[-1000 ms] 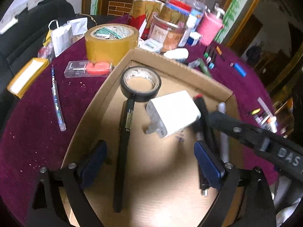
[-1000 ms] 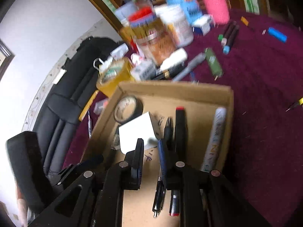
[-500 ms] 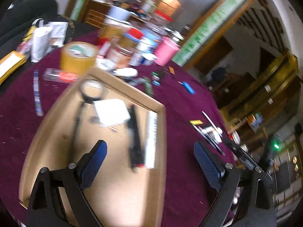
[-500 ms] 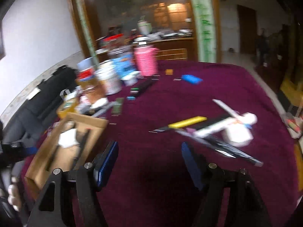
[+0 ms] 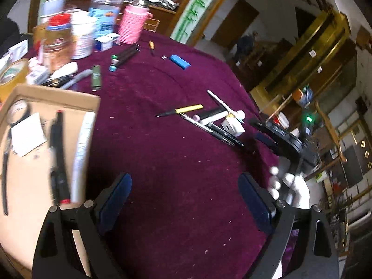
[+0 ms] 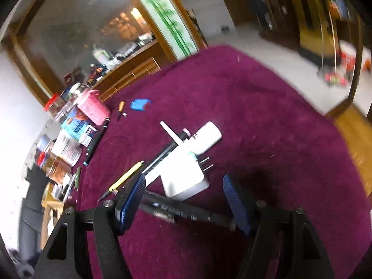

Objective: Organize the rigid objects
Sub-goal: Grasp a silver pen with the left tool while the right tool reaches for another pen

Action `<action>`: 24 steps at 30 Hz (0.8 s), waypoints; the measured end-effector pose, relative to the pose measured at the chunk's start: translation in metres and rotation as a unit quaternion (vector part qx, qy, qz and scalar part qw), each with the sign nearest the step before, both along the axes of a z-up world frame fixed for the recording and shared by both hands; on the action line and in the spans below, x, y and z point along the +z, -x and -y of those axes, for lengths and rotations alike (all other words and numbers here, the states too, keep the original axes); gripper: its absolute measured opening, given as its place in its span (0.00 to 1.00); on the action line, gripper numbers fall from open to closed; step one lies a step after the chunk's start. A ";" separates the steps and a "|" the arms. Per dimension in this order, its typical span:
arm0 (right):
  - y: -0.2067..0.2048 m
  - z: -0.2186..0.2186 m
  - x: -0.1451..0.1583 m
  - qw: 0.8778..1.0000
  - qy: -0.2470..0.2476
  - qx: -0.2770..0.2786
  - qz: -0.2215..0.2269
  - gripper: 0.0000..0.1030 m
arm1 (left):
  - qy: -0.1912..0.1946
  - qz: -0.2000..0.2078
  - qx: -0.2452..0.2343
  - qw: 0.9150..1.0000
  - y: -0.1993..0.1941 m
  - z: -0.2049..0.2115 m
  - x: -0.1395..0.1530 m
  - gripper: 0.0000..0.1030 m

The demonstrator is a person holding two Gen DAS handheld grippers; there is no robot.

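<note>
Purple tablecloth [image 5: 176, 153]; cardboard box [image 5: 32, 186] clear only from left wrist

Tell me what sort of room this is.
Probably a home dining or living room: a round table under a purple cloth, food jars crowding one side, and a wooden cabinet behind.

No legible text anywhere: label on the clear blue-labelled plastic jar [image 5: 105, 11] too blurred to read, likewise print on the small white-and-blue carton [image 5: 105, 42].
</note>
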State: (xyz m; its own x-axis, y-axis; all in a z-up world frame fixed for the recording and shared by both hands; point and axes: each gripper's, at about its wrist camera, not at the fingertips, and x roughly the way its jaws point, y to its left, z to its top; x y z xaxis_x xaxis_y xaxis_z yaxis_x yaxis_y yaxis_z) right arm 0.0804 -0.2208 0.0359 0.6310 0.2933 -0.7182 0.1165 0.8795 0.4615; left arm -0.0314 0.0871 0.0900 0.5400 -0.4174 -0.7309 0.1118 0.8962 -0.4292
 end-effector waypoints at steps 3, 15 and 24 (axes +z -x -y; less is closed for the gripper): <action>-0.001 -0.003 -0.013 0.999 -0.021 0.015 -0.018 0.72 | 0.000 -0.012 -0.004 1.000 -0.014 0.011 -0.008 0.90; 0.017 -0.047 -0.004 0.968 -0.155 0.197 0.006 0.72 | -0.020 -0.063 0.010 0.998 -0.077 0.037 -0.054 0.89; 0.010 -0.029 -0.002 0.979 -0.131 0.155 0.014 0.72 | -0.064 -0.075 0.010 0.995 -0.125 0.066 -0.074 0.89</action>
State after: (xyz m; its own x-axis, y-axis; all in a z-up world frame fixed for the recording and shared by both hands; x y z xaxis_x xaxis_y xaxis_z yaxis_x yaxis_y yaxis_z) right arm 0.0702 -0.1923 0.0343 0.5021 0.6451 -0.5760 -0.1530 0.7218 0.6750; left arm 0.0933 0.0216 0.0158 0.4289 -0.3064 -0.8498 0.0365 0.9458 -0.3226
